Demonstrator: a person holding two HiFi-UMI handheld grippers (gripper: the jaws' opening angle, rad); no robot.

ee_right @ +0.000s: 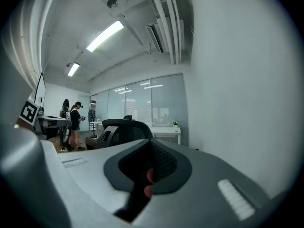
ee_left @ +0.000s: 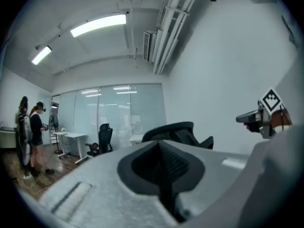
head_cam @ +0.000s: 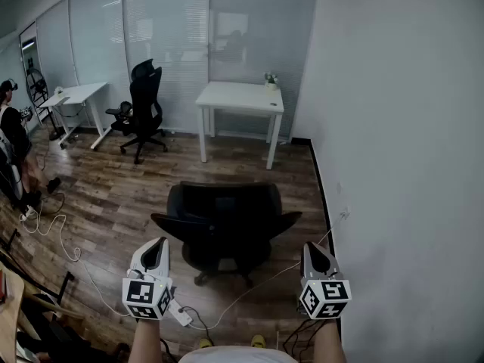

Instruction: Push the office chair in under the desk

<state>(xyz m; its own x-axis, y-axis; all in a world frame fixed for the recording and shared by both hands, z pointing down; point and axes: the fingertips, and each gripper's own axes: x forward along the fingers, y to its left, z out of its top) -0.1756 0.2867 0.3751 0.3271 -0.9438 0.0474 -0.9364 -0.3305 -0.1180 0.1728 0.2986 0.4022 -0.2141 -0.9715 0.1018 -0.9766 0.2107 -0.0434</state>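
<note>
A black office chair stands on the wood floor with its backrest toward me, about a chair's length short of the white desk by the right wall. My left gripper is behind the chair's left side. My right gripper is behind its right side. Both are shut, hold nothing and are apart from the chair. The chair's back rises just beyond the closed jaws in the left gripper view. It shows as the chair in the right gripper view, with the desk behind it.
A second black chair and another white desk stand at the back left before glass partitions. A person stands at the far left. Cables and a power strip lie on the floor. A small plant sits on the desk.
</note>
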